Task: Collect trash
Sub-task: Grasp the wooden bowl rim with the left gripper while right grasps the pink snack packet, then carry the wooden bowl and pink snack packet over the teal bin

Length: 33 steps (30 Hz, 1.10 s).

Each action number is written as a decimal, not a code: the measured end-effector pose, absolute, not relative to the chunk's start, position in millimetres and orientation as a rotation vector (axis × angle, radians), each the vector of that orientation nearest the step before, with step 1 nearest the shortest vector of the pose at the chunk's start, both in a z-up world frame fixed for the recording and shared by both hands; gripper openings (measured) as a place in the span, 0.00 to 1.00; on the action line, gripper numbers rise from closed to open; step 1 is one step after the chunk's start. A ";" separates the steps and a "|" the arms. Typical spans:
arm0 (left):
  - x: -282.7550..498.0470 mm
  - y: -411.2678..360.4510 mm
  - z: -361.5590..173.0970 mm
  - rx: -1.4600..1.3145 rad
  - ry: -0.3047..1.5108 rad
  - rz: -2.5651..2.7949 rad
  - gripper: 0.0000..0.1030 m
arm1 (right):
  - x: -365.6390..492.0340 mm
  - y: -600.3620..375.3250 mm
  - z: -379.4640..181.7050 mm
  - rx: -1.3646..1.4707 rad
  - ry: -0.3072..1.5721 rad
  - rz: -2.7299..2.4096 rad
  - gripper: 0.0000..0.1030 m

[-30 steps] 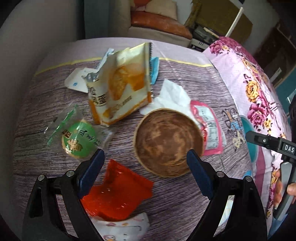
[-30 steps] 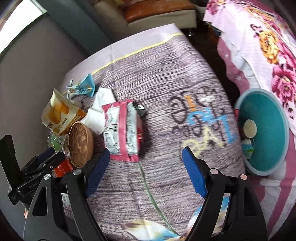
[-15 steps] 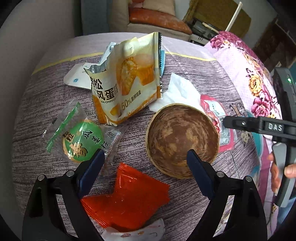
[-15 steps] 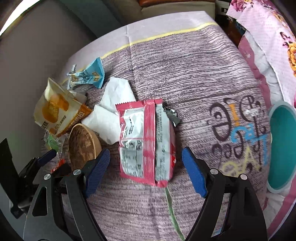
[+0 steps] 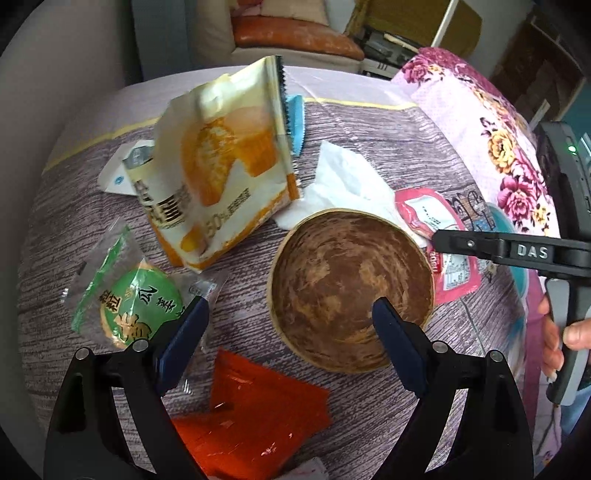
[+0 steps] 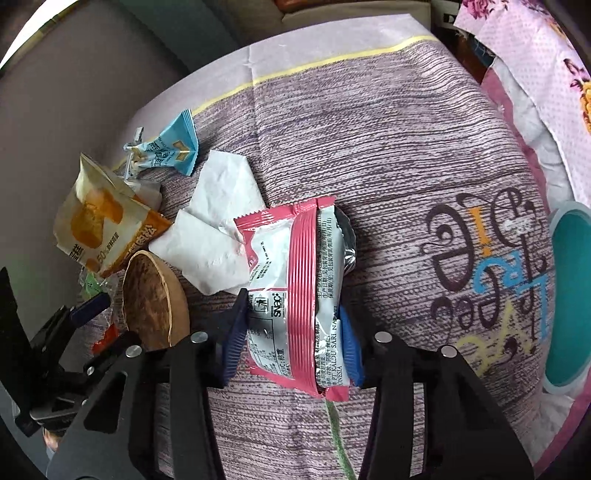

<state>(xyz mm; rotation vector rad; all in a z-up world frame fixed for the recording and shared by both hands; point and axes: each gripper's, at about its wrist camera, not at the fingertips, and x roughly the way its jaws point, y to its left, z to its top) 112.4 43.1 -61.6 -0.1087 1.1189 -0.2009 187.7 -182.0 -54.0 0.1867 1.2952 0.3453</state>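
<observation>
The pink packet (image 6: 295, 295) is pinched across its short width by the right gripper (image 6: 293, 332), low in the frame centre; its long axis runs away from the fingers. The left gripper (image 5: 288, 332), spread wide, is held over the bowl (image 5: 351, 288).

A sofa (image 5: 295, 33) with an orange cushion (image 5: 295, 37) stands behind the desk (image 6: 369, 129). A flowery pink cloth (image 5: 498, 147) lies beside it.

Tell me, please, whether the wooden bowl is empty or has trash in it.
Empty: the left wrist view looks straight into the wooden bowl and shows only bare brown interior.
</observation>
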 end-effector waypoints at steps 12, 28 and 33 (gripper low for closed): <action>115.9 18.4 -69.9 -0.070 1.143 -0.256 0.37 | 163.6 -225.3 -45.4 0.252 1.264 0.302 0.40; 116.1 -2.6 -66.9 -0.068 1.143 -0.162 0.11 | 141.6 -267.9 -47.4 0.326 1.226 0.294 0.40; 108.4 -19.7 -44.2 -0.010 1.079 -0.125 0.06 | 136.9 -278.5 -42.9 0.350 1.204 0.294 0.40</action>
